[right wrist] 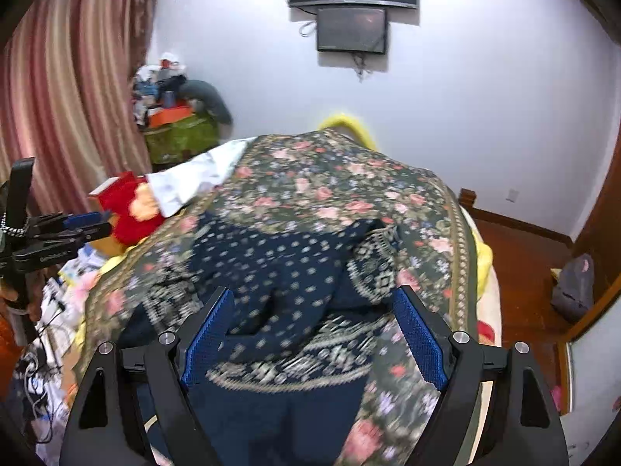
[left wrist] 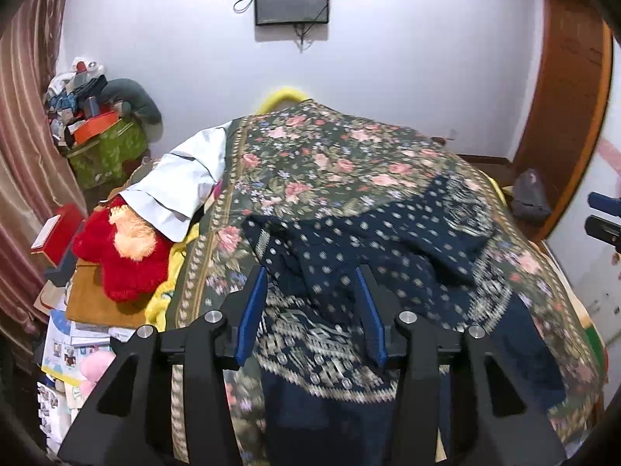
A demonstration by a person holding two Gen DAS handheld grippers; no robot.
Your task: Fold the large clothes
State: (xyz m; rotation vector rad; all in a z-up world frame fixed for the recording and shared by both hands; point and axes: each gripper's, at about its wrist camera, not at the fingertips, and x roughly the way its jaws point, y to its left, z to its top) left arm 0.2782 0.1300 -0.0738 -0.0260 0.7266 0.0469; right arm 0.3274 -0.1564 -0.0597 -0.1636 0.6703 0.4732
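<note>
**Both tongs free above the navy garment**

The navy-blue printed cloth garment [left wrist: 372, 256] lies rumpled on the floral bedspread [left wrist: 330, 155]. Left tongs [left wrist: 310, 314] and right tongs [right wrist: 314, 345] are spread, pinching nothing. Next grip, I judge: two matching edges, though blur hides the hems. A red plush toy [left wrist: 116, 256] and white shirt [left wrist: 182, 182] crowd the bed's left side.

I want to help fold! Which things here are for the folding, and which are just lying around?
For the folding:
- blue dress
- floral bedspread it lies on
- left gripper, open
- right gripper, open

Just lying around:
- red plush toy
- white cloth
- green bag
- grey backpack
- wall screens
</note>
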